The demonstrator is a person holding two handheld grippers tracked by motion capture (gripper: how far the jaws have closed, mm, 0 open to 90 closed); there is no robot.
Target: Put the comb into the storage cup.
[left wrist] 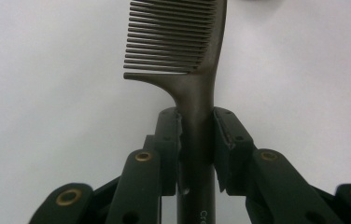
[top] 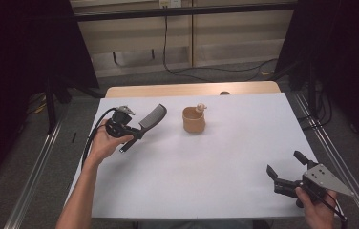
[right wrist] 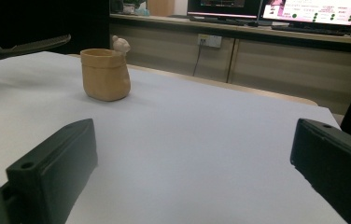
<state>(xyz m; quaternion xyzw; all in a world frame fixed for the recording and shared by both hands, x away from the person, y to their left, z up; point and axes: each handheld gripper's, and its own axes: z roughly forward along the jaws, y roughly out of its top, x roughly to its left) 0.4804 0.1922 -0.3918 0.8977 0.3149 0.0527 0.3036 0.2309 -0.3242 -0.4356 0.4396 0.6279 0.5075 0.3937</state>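
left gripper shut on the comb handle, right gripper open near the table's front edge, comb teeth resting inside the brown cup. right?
Not quite. The comb is not in the brown cup: the high view shows it held in the air left of the cup, apart from it. The rest holds: the left gripper is shut on the handle and the right gripper is open near the table's front edge.

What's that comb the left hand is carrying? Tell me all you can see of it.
The comb is dark grey-brown, plastic-looking, with one row of straight teeth along one side and a long plain handle bearing small pale lettering. The left claw is shut on the handle just below the teeth. It is held off the white table, its toothed end pointing toward the tan cup.
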